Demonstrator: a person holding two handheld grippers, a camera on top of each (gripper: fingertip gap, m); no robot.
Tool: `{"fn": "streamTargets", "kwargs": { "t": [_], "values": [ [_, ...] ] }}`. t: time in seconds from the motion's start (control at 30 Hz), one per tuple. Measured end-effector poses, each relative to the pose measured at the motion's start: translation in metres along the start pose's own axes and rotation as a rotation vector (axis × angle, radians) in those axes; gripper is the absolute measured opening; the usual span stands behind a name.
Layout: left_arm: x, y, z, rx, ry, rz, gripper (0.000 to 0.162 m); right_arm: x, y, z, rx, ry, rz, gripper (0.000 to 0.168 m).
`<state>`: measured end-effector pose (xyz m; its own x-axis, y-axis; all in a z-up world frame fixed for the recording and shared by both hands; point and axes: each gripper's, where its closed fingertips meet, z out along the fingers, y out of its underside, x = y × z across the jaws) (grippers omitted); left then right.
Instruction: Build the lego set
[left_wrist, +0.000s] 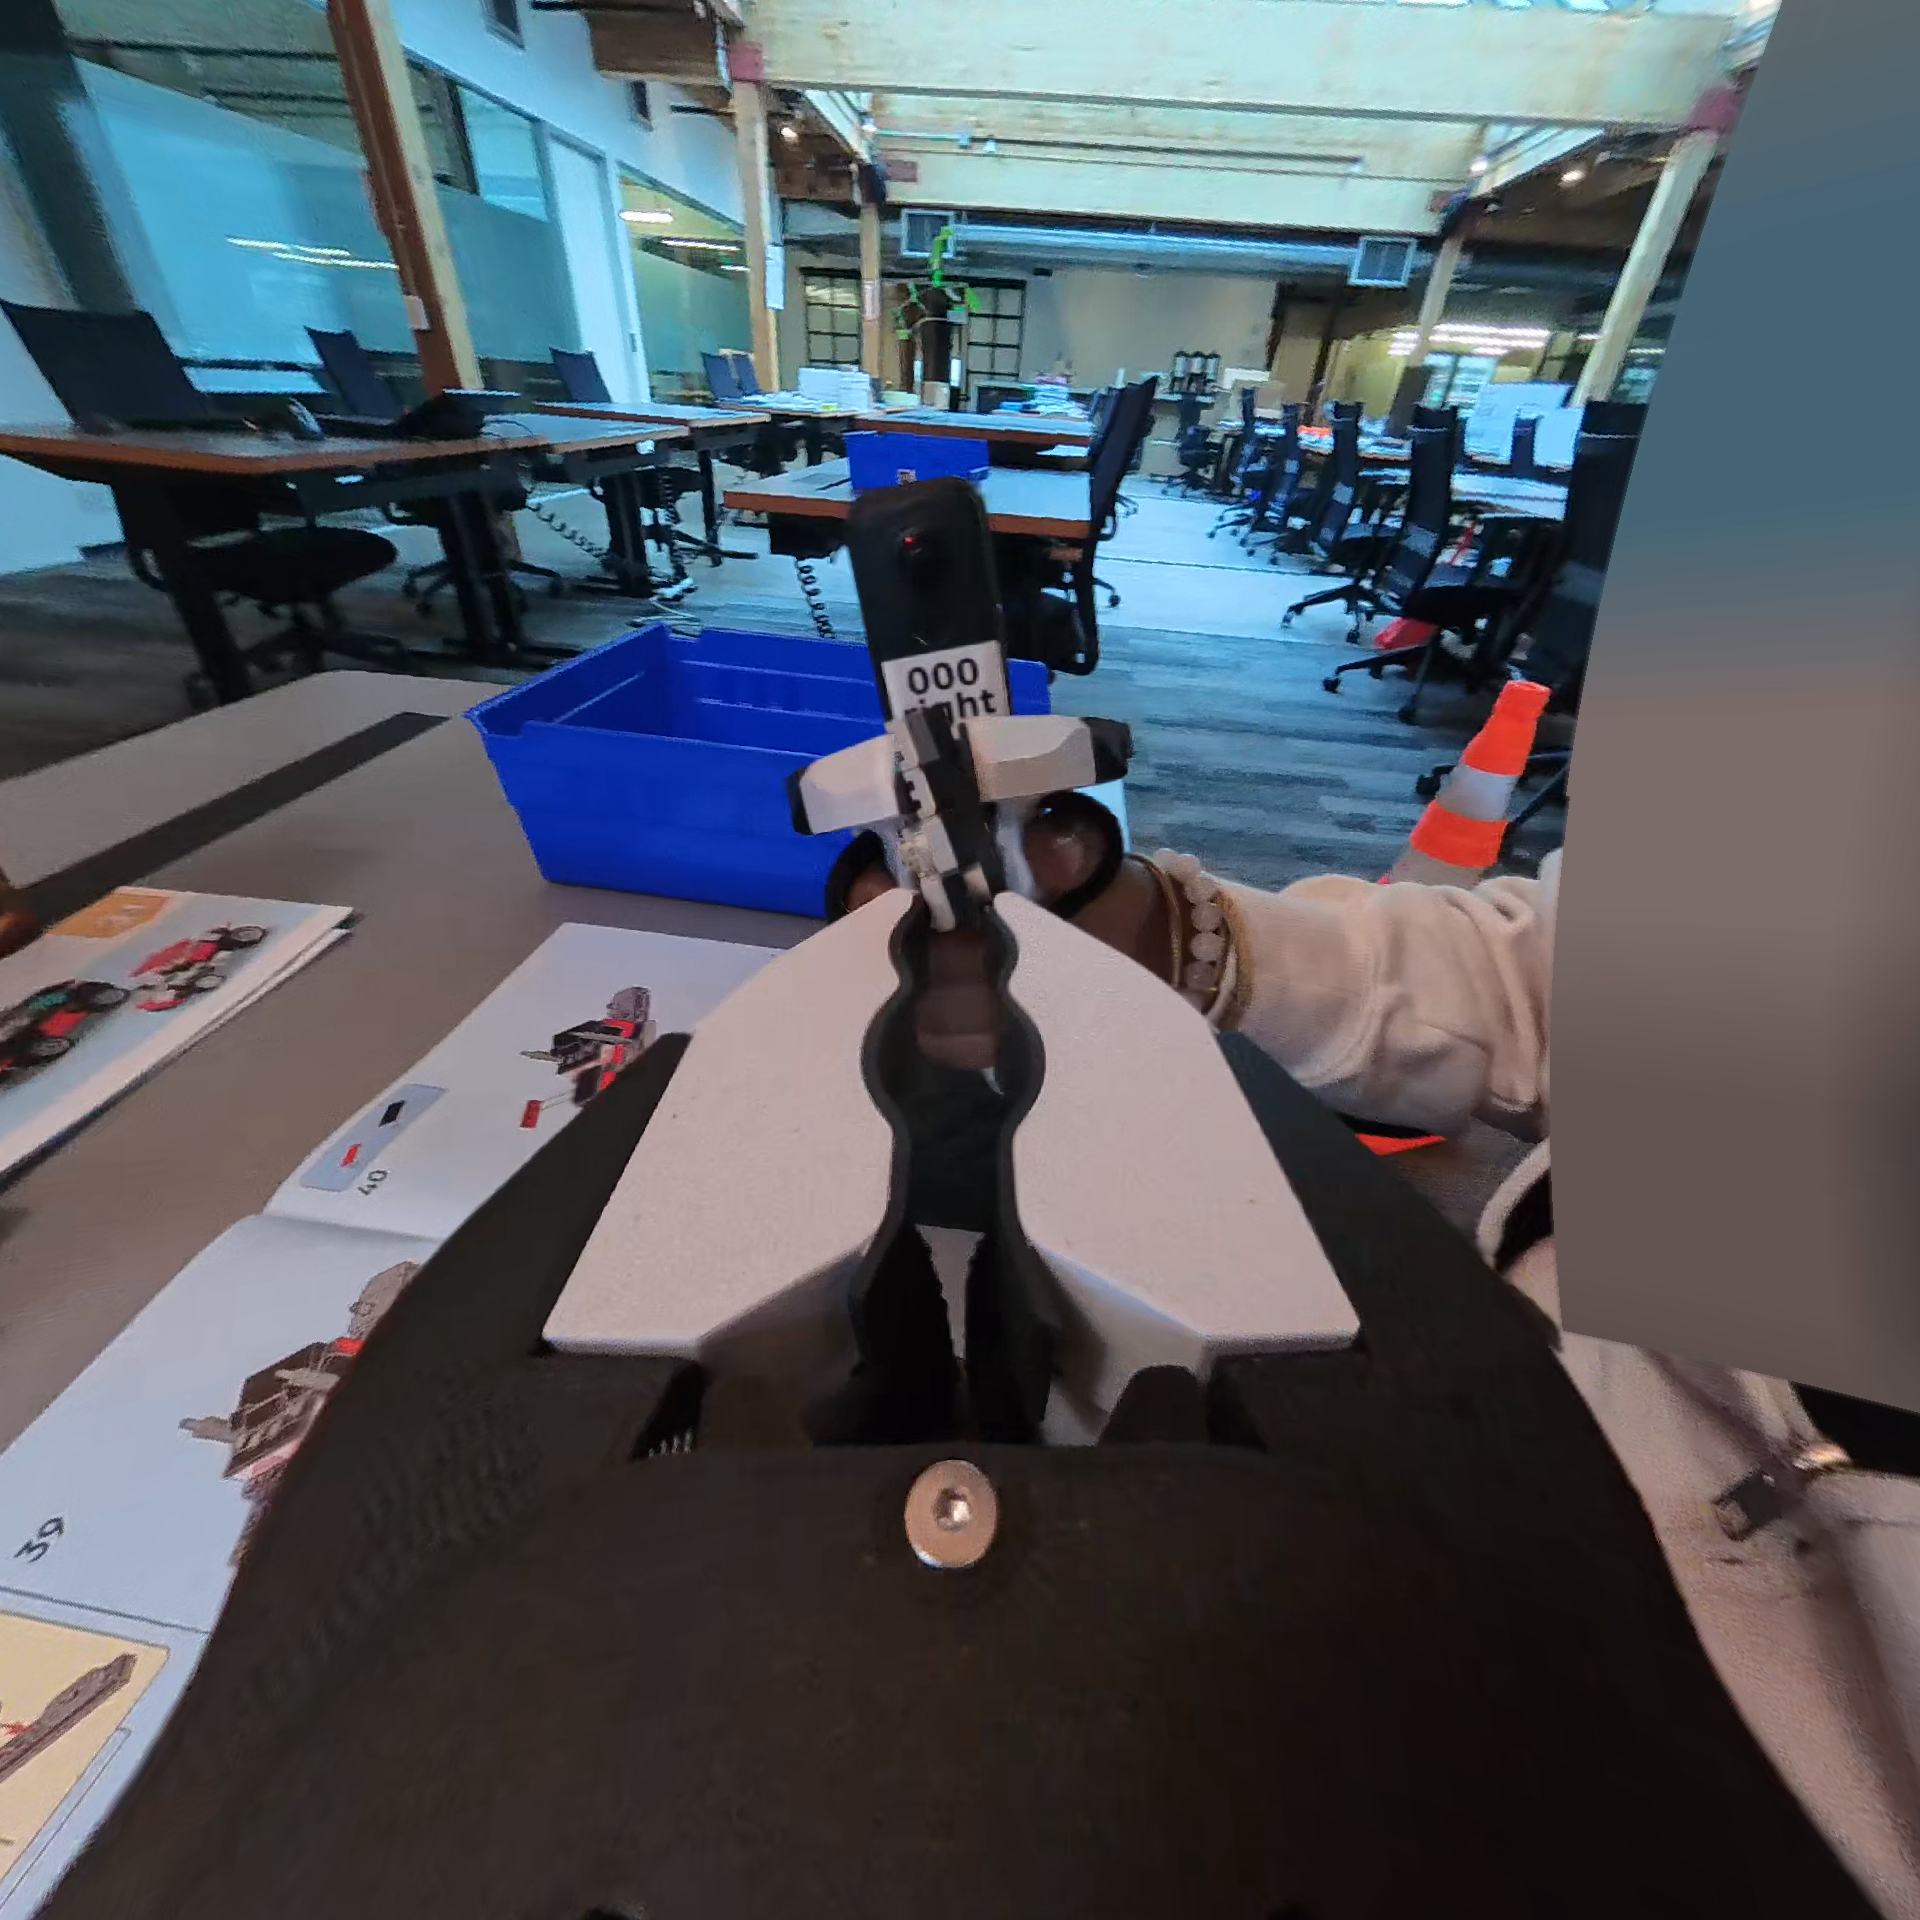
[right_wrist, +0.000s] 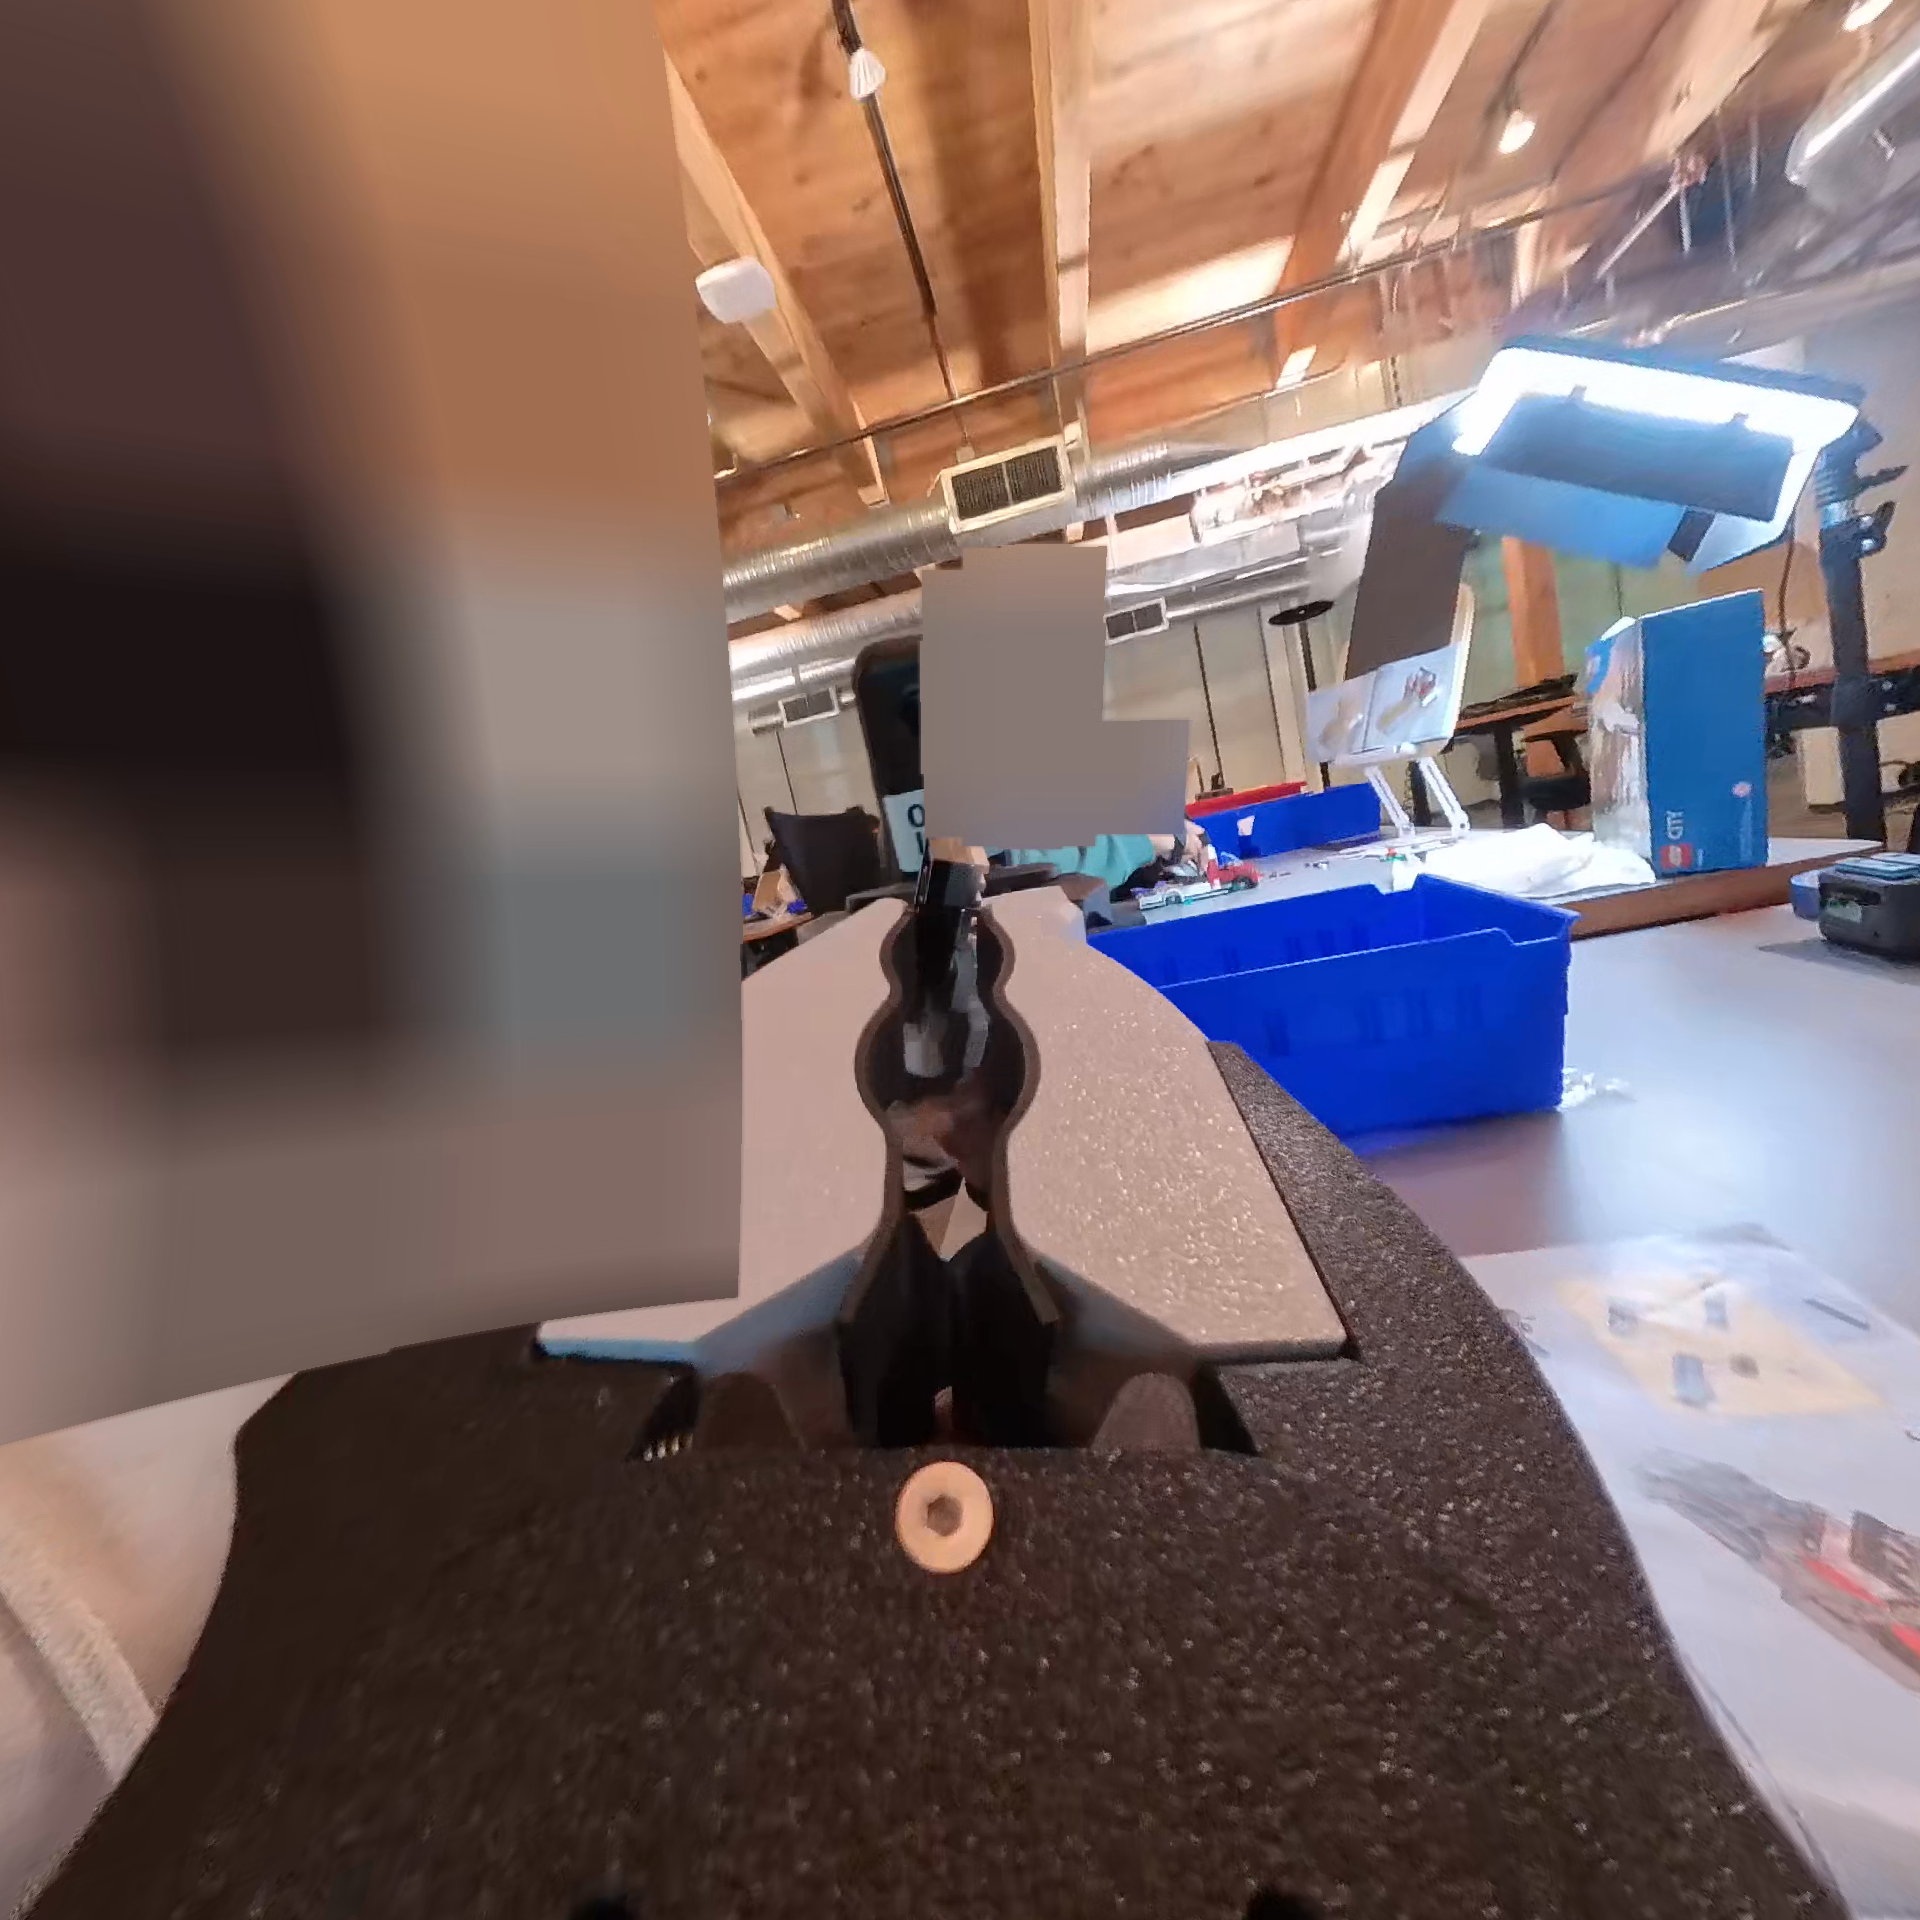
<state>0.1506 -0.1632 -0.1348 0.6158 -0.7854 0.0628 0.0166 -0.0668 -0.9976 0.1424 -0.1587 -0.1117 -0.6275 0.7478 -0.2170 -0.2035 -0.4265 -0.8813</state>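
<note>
Both tongs meet tip to tip above the table: the left gripper (left_wrist: 951, 914) and the right gripper (right_wrist: 945, 914) are each pressed together on one small black-and-white lego assembly (left_wrist: 940, 821), with the blue bin (left_wrist: 675, 769) behind and open instruction booklet (left_wrist: 436, 1122) below

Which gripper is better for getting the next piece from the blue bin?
Probably the right gripper. The blue bin sits just beside its fingers, while from the left gripper the bin lies farther off, behind the right one. Both are shut, tip to tip, so it must open first.
</note>
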Motion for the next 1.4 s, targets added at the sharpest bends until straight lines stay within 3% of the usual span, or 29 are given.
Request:
{"fn": "streamTargets", "kwargs": {
  "t": [0.1,0.23,0.3,0.33,0.5,0.6,0.73,0.83,0.93,1.07,1.23,1.4],
  "values": [
    [-0.006,0.001,0.000,0.036,-0.032,-0.014,0.006,0.004,0.001,-0.004,0.009,0.036,-0.021,0.011],
    [-0.007,-0.001,0.002,0.096,-0.004,-0.091,0.029,0.010,-0.002,-0.007,0.010,0.133,-0.128,0.010],
    [-0.007,-0.002,0.004,0.117,-0.013,-0.080,0.025,0.007,0.004,-0.004,-0.031,0.131,-0.139,0.010],
    [-0.006,-0.002,0.004,0.121,-0.014,-0.070,0.014,0.005,0.007,-0.003,-0.046,0.125,-0.142,0.010],
    [-0.007,0.006,0.005,0.101,-0.038,-0.044,0.014,0.006,0.014,-0.008,-0.114,0.172,-0.172,0.011],
    [-0.006,0.009,0.004,0.115,-0.014,-0.084,0.014,0.008,0.007,-0.013,-0.119,0.209,-0.208,0.022],
    [-0.007,0.013,0.003,0.100,-0.006,-0.095,0.014,0.008,0.009,-0.011,-0.186,0.201,-0.179,0.024],
    [-0.004,0.014,0.006,0.082,0.014,-0.085,0.014,0.004,0.017,-0.006,-0.236,0.156,-0.157,0.011],
    [0.001,0.011,0.006,0.088,0.030,-0.059,0.015,-0.004,0.014,-0.004,-0.214,0.098,-0.177,0.010],
    [0.008,0.016,0.012,0.001,-0.040,0.156,0.043,-0.029,0.014,-0.002,-0.190,-0.029,-0.328,0.010],
    [0.028,0.001,0.013,0.033,-0.114,0.509,0.034,-0.056,0.014,0.001,-0.203,-0.098,-0.660,0.010],
    [0.042,-0.008,0.011,0.044,-0.191,0.779,0.034,-0.067,0.022,0.005,-0.399,-0.075,-1.034,0.010]
  ]
}}
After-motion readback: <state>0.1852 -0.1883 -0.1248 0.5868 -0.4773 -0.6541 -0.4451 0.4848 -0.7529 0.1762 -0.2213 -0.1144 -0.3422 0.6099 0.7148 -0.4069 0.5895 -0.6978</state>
